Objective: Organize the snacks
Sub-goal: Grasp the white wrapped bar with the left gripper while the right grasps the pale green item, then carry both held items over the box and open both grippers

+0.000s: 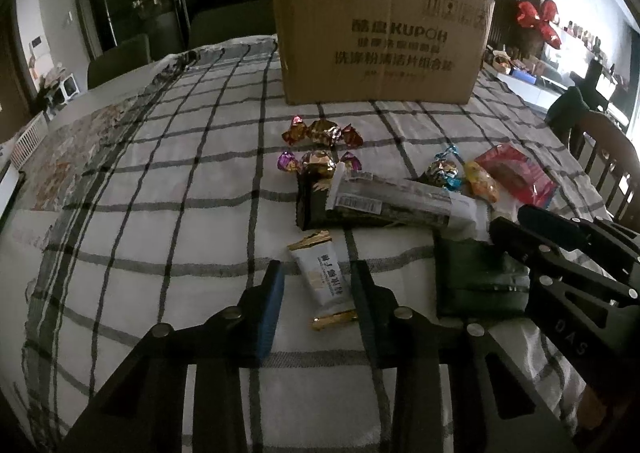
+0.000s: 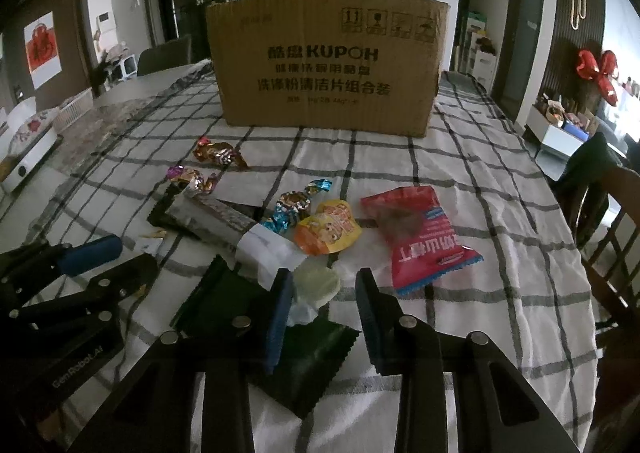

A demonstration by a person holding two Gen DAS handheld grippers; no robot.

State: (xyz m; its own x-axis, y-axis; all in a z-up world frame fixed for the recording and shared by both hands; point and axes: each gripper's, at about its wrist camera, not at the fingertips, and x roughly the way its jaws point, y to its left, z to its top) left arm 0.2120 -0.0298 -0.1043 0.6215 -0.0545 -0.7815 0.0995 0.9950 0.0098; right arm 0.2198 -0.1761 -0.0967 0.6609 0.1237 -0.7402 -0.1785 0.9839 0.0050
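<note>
I have hardly begun: every snack lies loose on the counter [image 1: 168, 189] before the box [image 1: 380, 41], my left tongs [image 1: 318, 285] narrow around a white bar [image 1: 322, 281], right tongs [image 2: 324, 285] narrow beside a green candy [image 2: 318, 283].

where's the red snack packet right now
In the right wrist view the red snack packet lies flat on the checked tablecloth, right of the orange packet and in front of the cardboard box, just beyond the right gripper.
</note>
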